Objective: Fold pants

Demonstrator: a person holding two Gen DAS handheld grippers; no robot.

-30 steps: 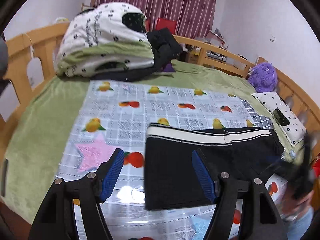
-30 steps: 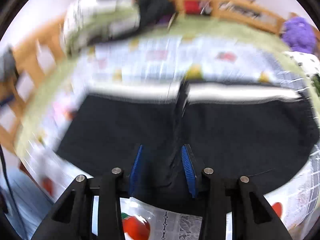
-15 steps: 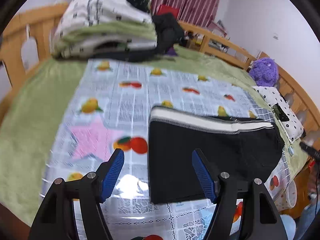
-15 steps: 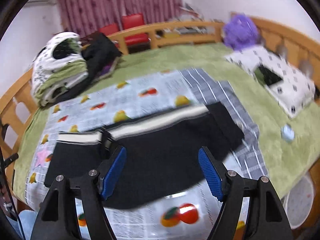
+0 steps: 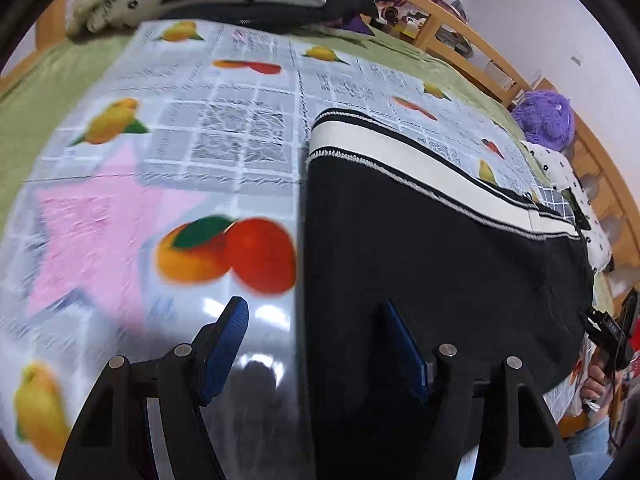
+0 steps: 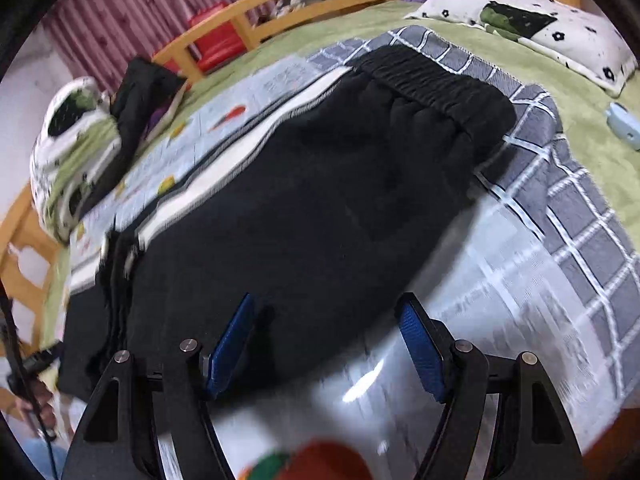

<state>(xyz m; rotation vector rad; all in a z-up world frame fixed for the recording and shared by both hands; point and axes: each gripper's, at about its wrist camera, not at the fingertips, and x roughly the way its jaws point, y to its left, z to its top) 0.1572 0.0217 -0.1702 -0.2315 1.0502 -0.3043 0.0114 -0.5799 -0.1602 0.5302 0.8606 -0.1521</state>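
Both tongs stood open over the pants (image 5: 440,264): left gripper (image 5: 316,344) astride the folded edge, right gripper (image 6: 328,340) at the near hem; best was gripping all layers together

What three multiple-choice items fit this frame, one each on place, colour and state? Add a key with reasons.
1. Where does the pants' elastic waistband lie?
A. on the grey checked cloth
B. on the pillow
C. on the bed rail

2. What colour is the side stripe on the black pants?
A. red
B. white
C. green

3. How do the two tools stand?
A. both shut on the pants
B. left shut, right open
C. both open, gripping nothing

Key:
1 A, the gathered band rests on the checked cloth in the right wrist view.
2 B, a white band with dark edging runs along the far side.
3 C, the left tool straddles the pants' edge over the fruit-print sheet and the right tool does the same, pads apart.
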